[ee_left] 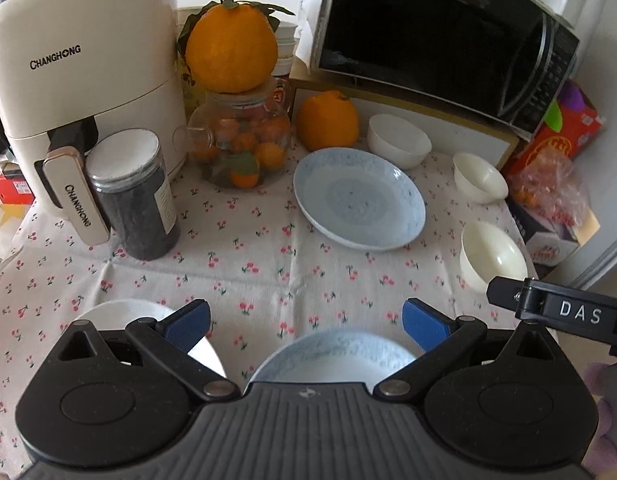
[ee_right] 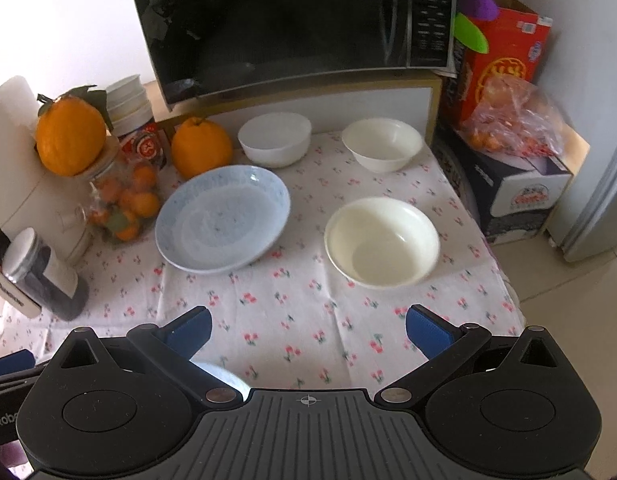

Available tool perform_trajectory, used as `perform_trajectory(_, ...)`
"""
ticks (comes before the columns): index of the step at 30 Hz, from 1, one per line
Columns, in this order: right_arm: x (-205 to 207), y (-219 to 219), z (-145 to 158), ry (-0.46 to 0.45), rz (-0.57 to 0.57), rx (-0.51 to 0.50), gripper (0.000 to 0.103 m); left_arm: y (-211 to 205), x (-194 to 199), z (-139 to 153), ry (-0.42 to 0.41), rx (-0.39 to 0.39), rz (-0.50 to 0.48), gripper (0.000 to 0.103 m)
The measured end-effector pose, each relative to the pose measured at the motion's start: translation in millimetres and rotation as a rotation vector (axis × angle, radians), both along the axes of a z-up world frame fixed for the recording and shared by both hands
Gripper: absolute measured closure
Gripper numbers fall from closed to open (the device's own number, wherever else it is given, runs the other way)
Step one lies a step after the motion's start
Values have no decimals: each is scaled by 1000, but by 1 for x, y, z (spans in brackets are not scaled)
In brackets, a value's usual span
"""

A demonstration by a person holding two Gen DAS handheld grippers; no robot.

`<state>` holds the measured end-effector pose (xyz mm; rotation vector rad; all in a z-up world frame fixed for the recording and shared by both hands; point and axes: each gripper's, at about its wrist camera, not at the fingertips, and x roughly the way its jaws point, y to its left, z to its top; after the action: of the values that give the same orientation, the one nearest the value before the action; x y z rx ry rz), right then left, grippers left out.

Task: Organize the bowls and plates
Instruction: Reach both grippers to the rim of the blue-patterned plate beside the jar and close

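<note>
Plates and bowls sit scattered over the flowered cloth: a blue plate (ee_right: 222,218) mid-table, a cream bowl (ee_right: 382,242) to its right, two white bowls (ee_right: 274,144) by the microwave (ee_right: 292,20), and another blue dish (ee_left: 332,358) close under the left gripper (ee_left: 306,326). Both it and the right gripper (ee_right: 308,330) hang wide apart and hold nothing. Sorting looks barely begun; next, I judge, one claw must close on a rim.
</note>
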<state>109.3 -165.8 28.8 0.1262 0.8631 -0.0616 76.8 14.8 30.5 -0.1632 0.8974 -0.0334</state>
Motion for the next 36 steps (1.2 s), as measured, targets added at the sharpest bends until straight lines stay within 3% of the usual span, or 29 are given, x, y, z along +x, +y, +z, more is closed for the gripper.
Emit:
perform_trajectory(19,102,17,-16,-49,106,33,0,26,83,-31,7,-54,166,5)
perform_trajectory(24,122,16,-29,-43,148,63,0,29,96,-41,-15,-90,162,10)
perform_trajectory(29,143,12,-47,-28,161,143,0,34,104,-51,-33,-150,145,13)
perform_trajectory(36,161,0,-63,-37,140,313,1,46,113,-63,-68,-282,167,31)
